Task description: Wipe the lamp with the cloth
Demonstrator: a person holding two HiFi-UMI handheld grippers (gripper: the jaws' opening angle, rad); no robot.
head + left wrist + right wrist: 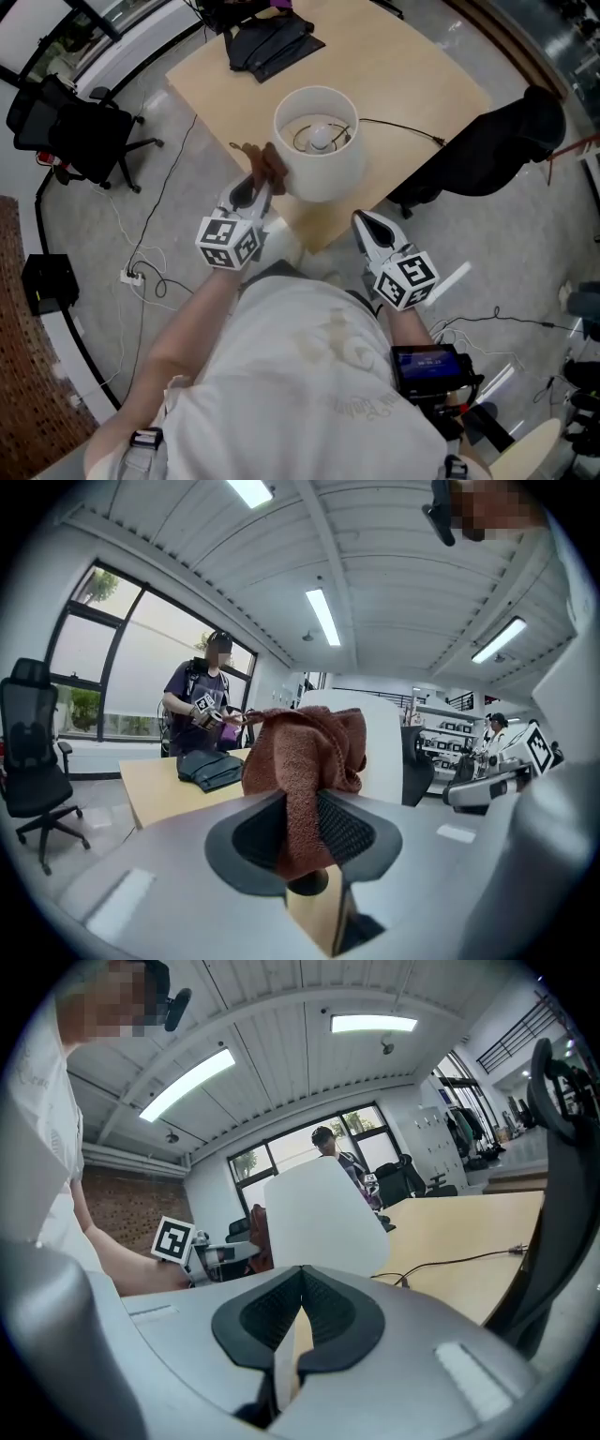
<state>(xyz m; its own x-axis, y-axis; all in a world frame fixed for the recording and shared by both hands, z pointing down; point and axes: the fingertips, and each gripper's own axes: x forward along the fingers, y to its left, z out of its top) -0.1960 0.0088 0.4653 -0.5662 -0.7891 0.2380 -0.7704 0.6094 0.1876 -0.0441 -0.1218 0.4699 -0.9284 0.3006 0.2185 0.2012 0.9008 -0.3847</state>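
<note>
A lamp with a white drum shade (319,159) stands near the front edge of the wooden table (412,84). My left gripper (255,192) is shut on a brown terry cloth (267,169), which lies against the shade's left side. In the left gripper view the cloth (305,761) bunches up over the jaws, with the shade (380,752) right behind it. My right gripper (367,225) hovers at the table's front edge, right of the lamp. Its jaws are shut with nothing in them. The right gripper view shows the shade (319,1222) just ahead.
A black bag (267,42) lies at the table's far side. The lamp's cable (403,127) runs right across the tabletop. One black office chair (80,131) stands at the left and another (497,141) against the table's right edge. A person (202,705) stands beyond the table.
</note>
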